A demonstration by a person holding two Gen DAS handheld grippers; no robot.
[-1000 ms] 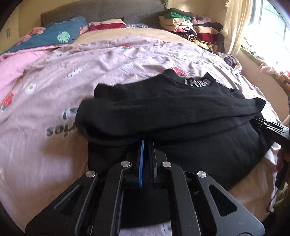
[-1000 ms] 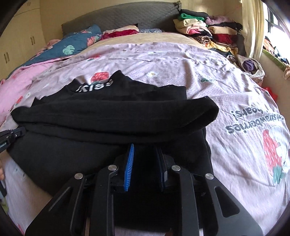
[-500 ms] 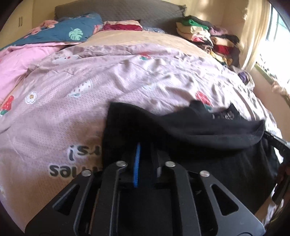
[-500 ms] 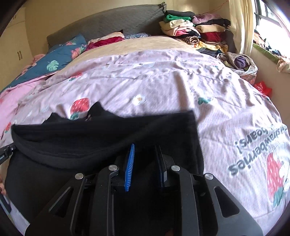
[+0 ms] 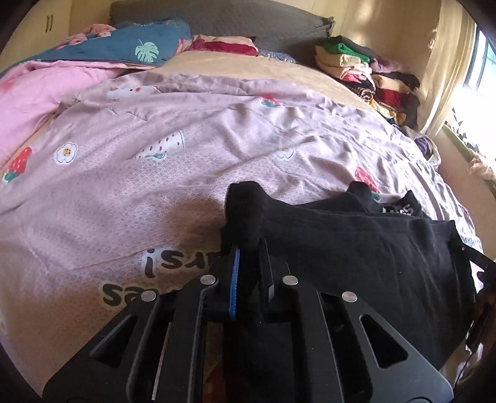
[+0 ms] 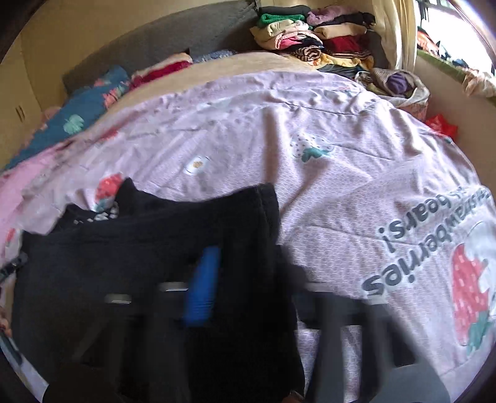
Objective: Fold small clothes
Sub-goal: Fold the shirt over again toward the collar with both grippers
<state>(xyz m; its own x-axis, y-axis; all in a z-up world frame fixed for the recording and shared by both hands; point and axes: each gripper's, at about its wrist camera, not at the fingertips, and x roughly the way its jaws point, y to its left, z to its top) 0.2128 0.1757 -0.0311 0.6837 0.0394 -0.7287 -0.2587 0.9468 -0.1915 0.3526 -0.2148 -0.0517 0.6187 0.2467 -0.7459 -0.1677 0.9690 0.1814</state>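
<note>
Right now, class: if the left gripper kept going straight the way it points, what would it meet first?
The black garment bunched in its own jaws. The left gripper is shut on that cloth. Beyond it, probably the pink printed quilt, though depth is hard to judge in this fisheye view.

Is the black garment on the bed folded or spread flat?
Folded: the black garment lies doubled, one layer over another, both grippers pinching its edge.

garment: the shirt (image 5: 356, 248) lies on the quilt (image 5: 155, 186) at the bed's near edge, its collar toward the headboard (image 5: 217, 18)
far end: pillows (image 5: 124, 46) before the headboard
far right corner: pile of clothes (image 5: 365, 74) on the bed
</note>
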